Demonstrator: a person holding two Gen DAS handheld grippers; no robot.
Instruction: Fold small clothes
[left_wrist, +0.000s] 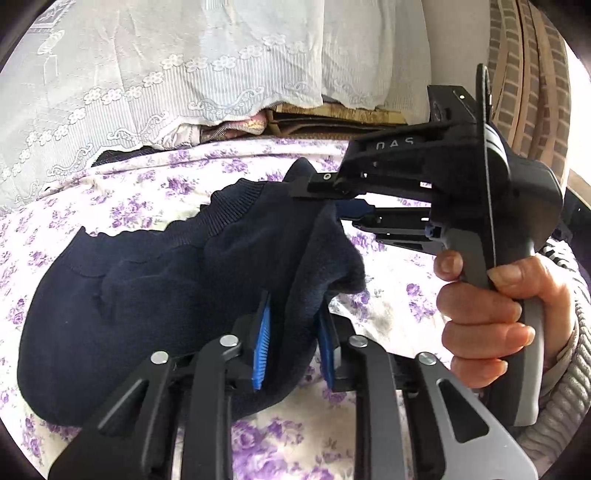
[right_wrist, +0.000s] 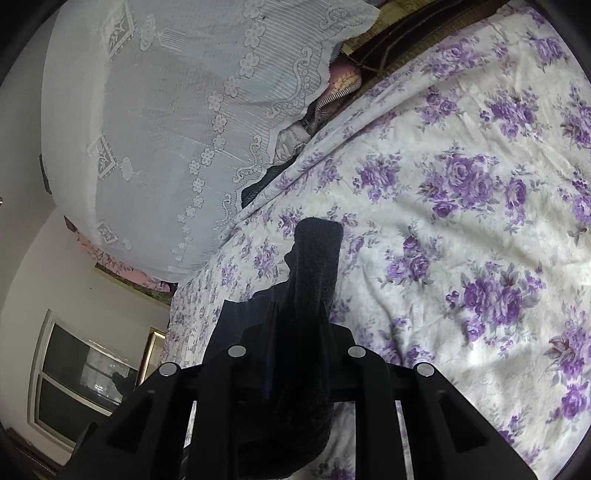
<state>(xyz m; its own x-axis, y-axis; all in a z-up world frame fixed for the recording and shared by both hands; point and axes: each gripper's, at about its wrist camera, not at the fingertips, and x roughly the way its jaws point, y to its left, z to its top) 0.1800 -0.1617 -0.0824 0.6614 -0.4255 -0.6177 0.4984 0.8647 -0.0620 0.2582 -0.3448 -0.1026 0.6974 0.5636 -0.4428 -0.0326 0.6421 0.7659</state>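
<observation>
Both grippers pinch the navy garment (left_wrist: 155, 280), left gripper (left_wrist: 291, 332) and right gripper (left_wrist: 325, 188) lifting one edge off the floral bedspread (left_wrist: 388, 295) to fold it.

Floral bedsheet (left_wrist: 110, 206), white with purple roses, covered bed. White lace cloth (left_wrist: 166, 66), flower-embroidered with scalloped hem, hung beyond bedsheet's far edge. Pink striped fabric (left_wrist: 236, 127) peeked out under lace hem, just above bedsheet edge. Brown woven mat (left_wrist: 332, 110) showed beside it, past same edge. Wooden slats (left_wrist: 532, 74) stood to right, behind bedsheet. In right wrist view, window (right_wrist: 74, 376) with pale frame sat in white wall (right_wrist: 55, 266), well apart from bedsheet, below lace cloth.
</observation>
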